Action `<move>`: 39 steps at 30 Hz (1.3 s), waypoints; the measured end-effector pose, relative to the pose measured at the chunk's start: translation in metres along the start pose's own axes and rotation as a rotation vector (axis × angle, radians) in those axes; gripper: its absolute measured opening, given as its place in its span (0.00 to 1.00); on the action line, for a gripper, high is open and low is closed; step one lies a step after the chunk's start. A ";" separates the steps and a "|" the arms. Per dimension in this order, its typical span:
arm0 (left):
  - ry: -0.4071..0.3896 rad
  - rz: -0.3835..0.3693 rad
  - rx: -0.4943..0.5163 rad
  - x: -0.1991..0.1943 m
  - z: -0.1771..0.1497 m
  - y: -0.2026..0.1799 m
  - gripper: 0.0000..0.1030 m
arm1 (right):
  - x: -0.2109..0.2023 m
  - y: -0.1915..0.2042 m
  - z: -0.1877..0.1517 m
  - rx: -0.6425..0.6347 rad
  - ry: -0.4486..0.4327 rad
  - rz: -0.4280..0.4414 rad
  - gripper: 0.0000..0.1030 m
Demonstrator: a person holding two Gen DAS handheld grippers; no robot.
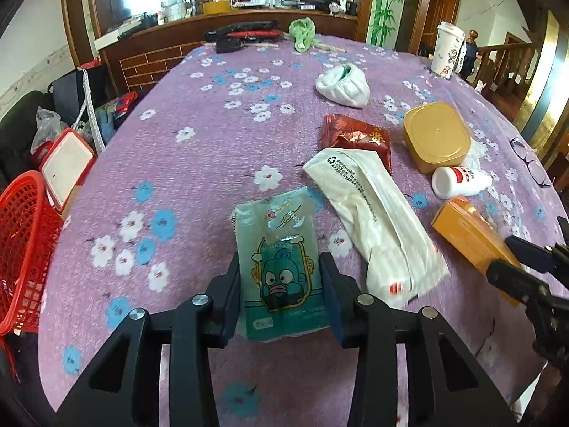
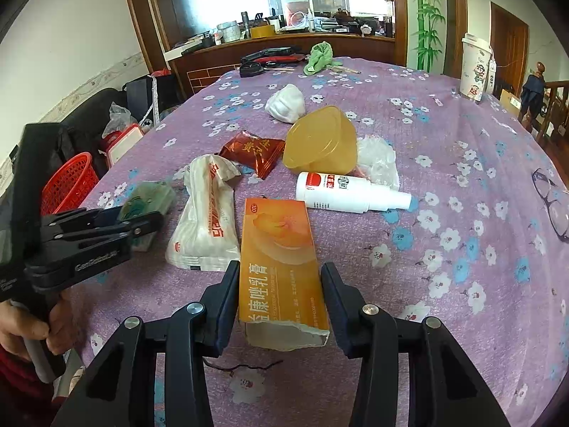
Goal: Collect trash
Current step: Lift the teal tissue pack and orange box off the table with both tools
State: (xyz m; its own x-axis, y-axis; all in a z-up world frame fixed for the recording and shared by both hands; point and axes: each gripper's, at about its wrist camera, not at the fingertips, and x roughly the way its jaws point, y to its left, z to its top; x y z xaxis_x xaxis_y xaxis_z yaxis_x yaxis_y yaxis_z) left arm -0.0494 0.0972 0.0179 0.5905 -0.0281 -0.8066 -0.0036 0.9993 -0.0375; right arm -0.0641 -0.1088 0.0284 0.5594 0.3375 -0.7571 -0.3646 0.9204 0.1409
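At the far left, off the table's edge, a red basket [image 1: 17, 249] is seen, with a red-rimmed white lid [image 1: 65, 169] beside it. The table is covered by a purple flowered cloth [image 1: 199, 149].

Near the front edge of the cloth, a teal tissue pack [image 1: 281, 267] with a cartoon face is gripped by the left gripper [image 1: 282, 284]; both fingers are pressed against the pack's long sides, the jaws being closed to roughly the pack's width. In the right wrist view the same gripper [image 2: 142, 220] is seen from the side, held by a hand [image 2: 32, 331] at the left border.

Just to the right of the pack, a crumpled white wrapper [image 1: 377, 224] with red print lies flat on the cloth. Behind it a dark red foil packet [image 1: 355, 138] is found, and further back a white crumpled wad [image 1: 343, 87].

Next to the right, an orange carton [image 2: 281, 259] with a torn near end lies between the fingers of the right gripper [image 2: 281, 299]. The jaws are partly open; the left finger is touching or nearly touching the carton's edge, while a narrow gap is visible at the right finger, so a firm grip cannot be confirmed.

Beyond the carton a white spray bottle [image 2: 348, 192] lies on its side, with an overturned amber tub [image 2: 322, 142] and clear crumpled plastic [image 2: 378, 158] behind it. At the far right, a paper cup [image 2: 476, 67] stands upright and a pair of glasses [image 2: 554, 203] rests near the table's edge.
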 end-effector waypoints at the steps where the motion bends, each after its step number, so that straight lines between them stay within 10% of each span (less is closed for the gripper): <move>1: -0.006 -0.003 0.002 -0.003 -0.001 0.000 0.38 | 0.000 0.001 0.000 0.000 -0.001 0.001 0.47; 39: -0.075 -0.037 0.032 -0.029 -0.008 -0.001 0.38 | -0.018 0.023 0.008 -0.009 -0.043 -0.001 0.47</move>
State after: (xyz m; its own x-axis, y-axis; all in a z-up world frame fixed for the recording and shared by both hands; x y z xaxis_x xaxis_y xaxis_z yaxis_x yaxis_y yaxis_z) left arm -0.0727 0.0967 0.0364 0.6486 -0.0647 -0.7583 0.0443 0.9979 -0.0472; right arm -0.0770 -0.0921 0.0506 0.5907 0.3452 -0.7294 -0.3710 0.9188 0.1344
